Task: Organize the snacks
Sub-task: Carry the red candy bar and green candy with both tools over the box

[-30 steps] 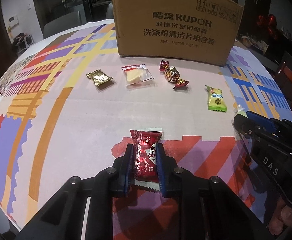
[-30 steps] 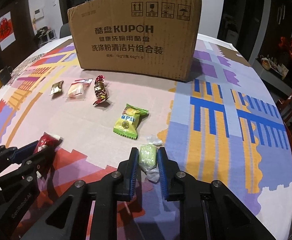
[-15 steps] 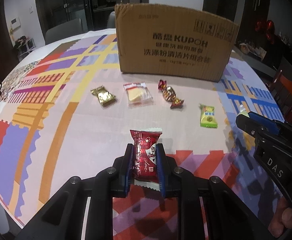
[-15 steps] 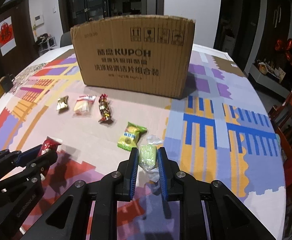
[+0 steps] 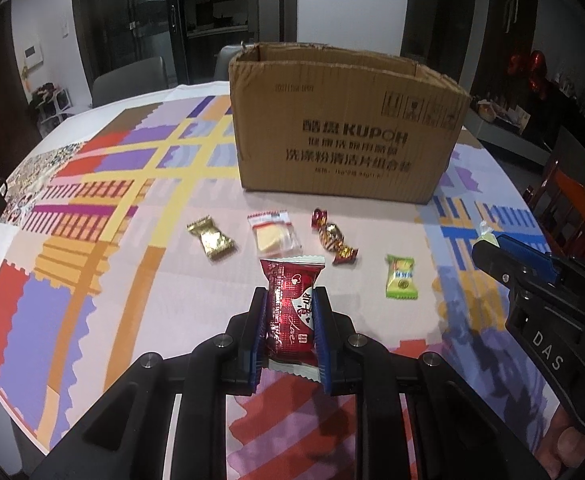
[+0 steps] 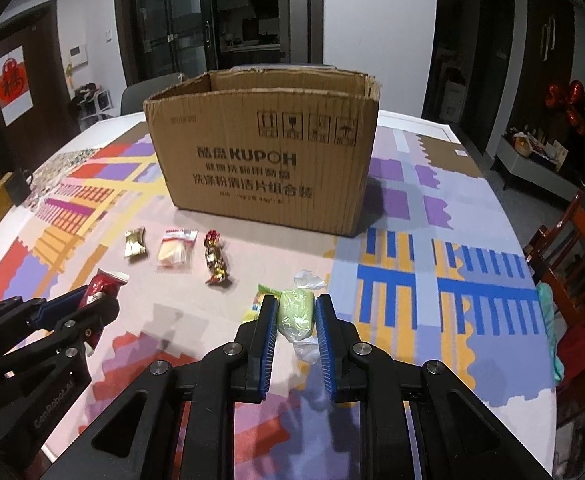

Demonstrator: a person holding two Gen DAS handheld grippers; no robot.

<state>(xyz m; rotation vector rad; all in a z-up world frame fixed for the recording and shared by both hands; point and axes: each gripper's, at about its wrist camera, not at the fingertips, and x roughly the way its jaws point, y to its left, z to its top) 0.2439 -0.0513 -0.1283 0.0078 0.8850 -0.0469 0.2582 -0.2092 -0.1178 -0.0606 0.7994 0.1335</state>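
My left gripper (image 5: 291,320) is clamped on a red snack packet (image 5: 292,312), held above the table (image 5: 92,320) in front of the cardboard box (image 5: 340,140). My right gripper (image 6: 295,316) pinches a pale green candy (image 6: 295,314). Four more sweets lie before the box: gold (image 5: 210,238), clear-wrapped (image 5: 274,232), red-gold (image 5: 334,236) and green (image 5: 400,278).

round table (image 5: 92,320), patterned cloth. cardboard box (image 5: 344,140) toward far edge. four wrapped snacks (image 5: 276,232) in a row before it.
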